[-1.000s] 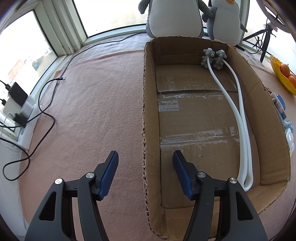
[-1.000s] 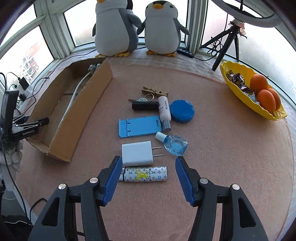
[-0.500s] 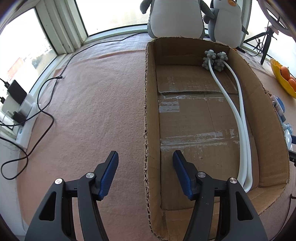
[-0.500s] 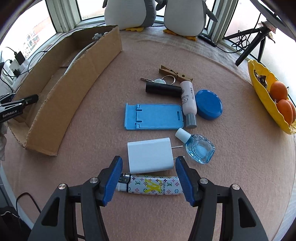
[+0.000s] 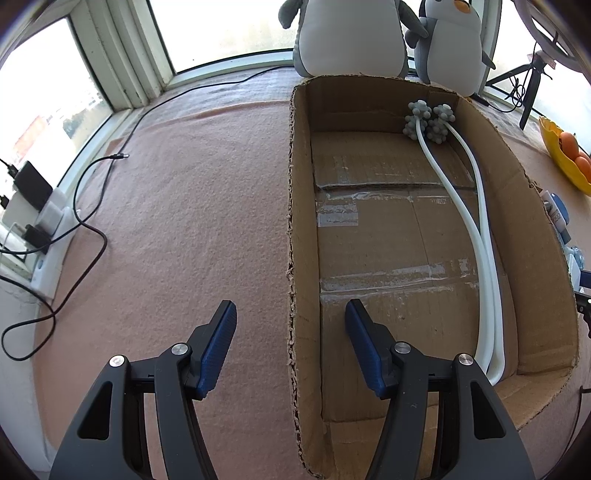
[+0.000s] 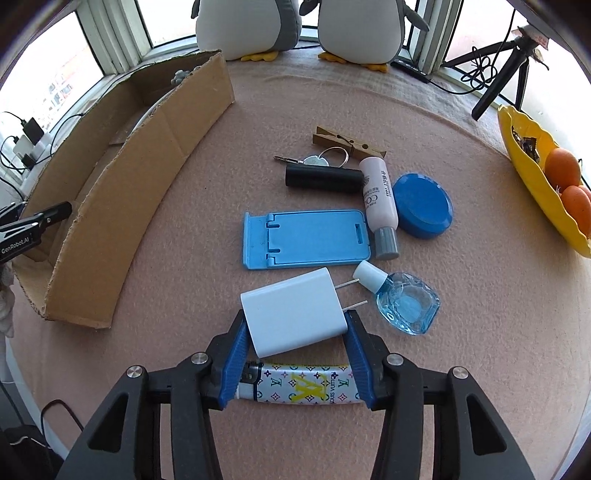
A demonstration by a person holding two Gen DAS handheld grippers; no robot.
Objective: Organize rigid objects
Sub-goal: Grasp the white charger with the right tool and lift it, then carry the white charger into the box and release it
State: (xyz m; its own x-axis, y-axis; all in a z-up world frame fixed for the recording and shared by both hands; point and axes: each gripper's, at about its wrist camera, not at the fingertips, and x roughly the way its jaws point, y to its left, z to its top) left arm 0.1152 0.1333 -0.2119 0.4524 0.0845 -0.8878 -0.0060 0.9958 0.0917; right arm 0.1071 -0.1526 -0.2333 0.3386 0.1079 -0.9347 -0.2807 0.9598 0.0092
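r gripper (image 6: 295,322) is clamped on the white usb charger (image 6: 291,314): blue pads sit vs its two long sides, jaws have just been closing, charger btwn them w/ its prongs pointing right. the charger lies on the pink cloth (image 6: 480,332), just above a patterned lighter (image 6: 299,384) that sits under the jaws. only the r view shows the rest of the loose stuff: blue phone stand (image 6: 306,238) just beyond the charger, blue glass bottle (image 6: 406,308) to its right, pale tube (image 6: 378,192), round blue lid (image 6: 423,205), black cylinder (image 6: 323,179), keys (image 6: 317,159), wooden clothespin (image 6: 349,142), plus a yellow bowl (image 6: 528,173) w/ oranges at far right. cardboard box (image 6: 147,177) is well apart to the left, seen there from outside. l gripper (image 5: 290,317) has jaws apart, holding nothing, straddling the box's near-left wall w/o touching it: one pad outside over the cloth, one inside. only the l view shows the box interior: taped floor and a white two-arm massager (image 5: 476,229) w/ grey knobbly heads along the right wall, plus cables (image 5: 88,229) by the window. two plush penguins (image 6: 243,26) stand behind the box in both views.
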